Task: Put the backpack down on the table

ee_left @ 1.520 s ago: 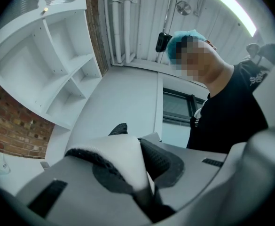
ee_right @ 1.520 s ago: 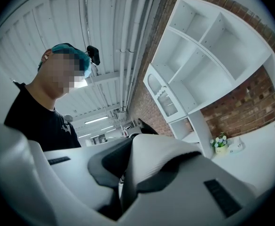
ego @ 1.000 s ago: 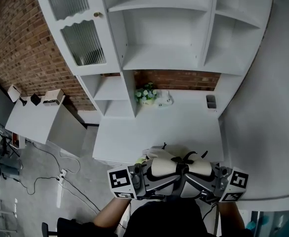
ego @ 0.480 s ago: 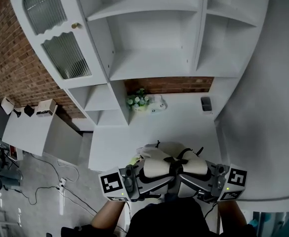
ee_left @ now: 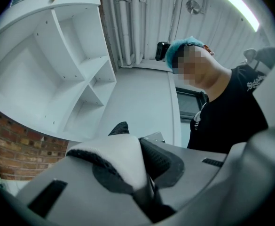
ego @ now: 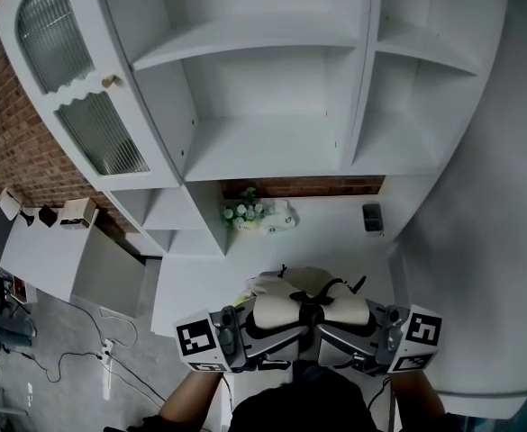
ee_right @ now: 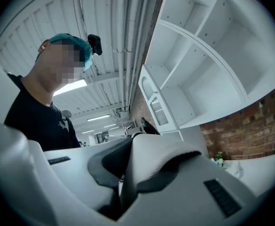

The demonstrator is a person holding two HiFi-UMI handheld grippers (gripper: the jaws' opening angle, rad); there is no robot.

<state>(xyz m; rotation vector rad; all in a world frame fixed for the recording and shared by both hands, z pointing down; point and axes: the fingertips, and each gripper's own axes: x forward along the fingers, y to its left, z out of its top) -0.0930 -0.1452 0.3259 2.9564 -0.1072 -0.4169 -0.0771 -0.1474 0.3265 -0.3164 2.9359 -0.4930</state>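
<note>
Cream backpack (ego: pixel 305 293) sits between the claws; left gripper (ego: pixel 277 331) and right gripper (ego: pixel 346 333) each clamp, seemingly, a padded strap (ee_left: pixel 123 159).

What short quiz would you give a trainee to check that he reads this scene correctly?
1. Multiple choice: what do the left tongs and the right tongs clamp?
A) straps of the backpack
B) a book
C) nothing

2. True or false: the backpack rests flat on the table, free of both tongs.

3. Short answer: what small thing stands at the back of the table, beside the lower upright of the shelf unit?

Key:
1. A
2. False. Both tongs grip it by the straps.
3. A pot of flowers
</note>
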